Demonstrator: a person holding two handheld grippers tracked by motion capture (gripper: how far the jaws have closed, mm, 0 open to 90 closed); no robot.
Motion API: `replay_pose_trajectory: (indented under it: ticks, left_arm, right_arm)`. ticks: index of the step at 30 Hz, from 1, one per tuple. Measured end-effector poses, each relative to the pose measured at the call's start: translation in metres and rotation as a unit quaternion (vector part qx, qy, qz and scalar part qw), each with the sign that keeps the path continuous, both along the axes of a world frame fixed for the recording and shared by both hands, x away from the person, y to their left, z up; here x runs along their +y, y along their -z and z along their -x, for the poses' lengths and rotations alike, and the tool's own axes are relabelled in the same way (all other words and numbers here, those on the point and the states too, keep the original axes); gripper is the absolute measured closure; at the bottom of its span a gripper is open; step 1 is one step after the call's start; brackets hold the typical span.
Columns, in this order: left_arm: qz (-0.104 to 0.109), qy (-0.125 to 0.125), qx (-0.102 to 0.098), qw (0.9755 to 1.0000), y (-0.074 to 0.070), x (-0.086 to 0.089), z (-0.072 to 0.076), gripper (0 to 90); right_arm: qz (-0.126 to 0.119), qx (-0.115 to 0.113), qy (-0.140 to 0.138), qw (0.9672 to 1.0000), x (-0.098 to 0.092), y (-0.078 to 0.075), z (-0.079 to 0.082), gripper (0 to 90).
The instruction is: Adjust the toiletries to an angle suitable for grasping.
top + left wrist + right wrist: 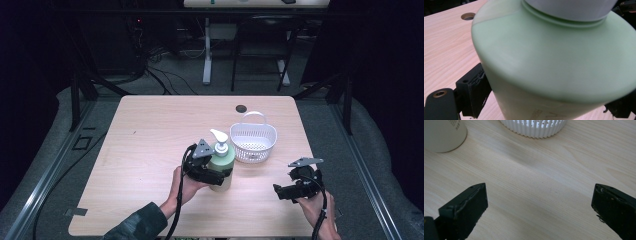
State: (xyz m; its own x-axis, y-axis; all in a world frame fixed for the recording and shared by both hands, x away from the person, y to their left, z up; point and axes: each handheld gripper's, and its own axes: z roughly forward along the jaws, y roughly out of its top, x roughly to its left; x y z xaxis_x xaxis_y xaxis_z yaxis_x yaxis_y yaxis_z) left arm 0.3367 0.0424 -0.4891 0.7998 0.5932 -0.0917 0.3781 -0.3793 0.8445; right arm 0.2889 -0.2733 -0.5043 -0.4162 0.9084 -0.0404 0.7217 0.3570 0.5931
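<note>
Much bare table (150, 150) left of bottle (222, 162).

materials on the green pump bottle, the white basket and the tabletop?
Pale green pump bottle: looks like plastic with a smooth satin finish, going by the soft, even sheen; its pump is white, likely plastic too.
White slotted basket with a handle: apparently moulded plastic, with thin regular ribs and slots.
Light wood-grain table: probably laminate or veneer; printed-looking grain, matte, flat.
</note>
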Motion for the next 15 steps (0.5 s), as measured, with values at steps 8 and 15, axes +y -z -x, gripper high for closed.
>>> replay_pose_trajectory:
  ticks: [8,15]
  left_arm:
    - [-0.001,0.006,0.000,1.0000,0.000,-0.007,0.002,10.5]
    - [0.001,0.012,-0.002,0.9999,0.000,-0.013,0.003,10.6]
  right_arm:
    - [-0.001,0.001,0.000,1.0000,0.000,0.000,0.000,0.0]
    - [-0.004,0.001,-0.005,1.0000,0.001,0.000,0.000,0.0]
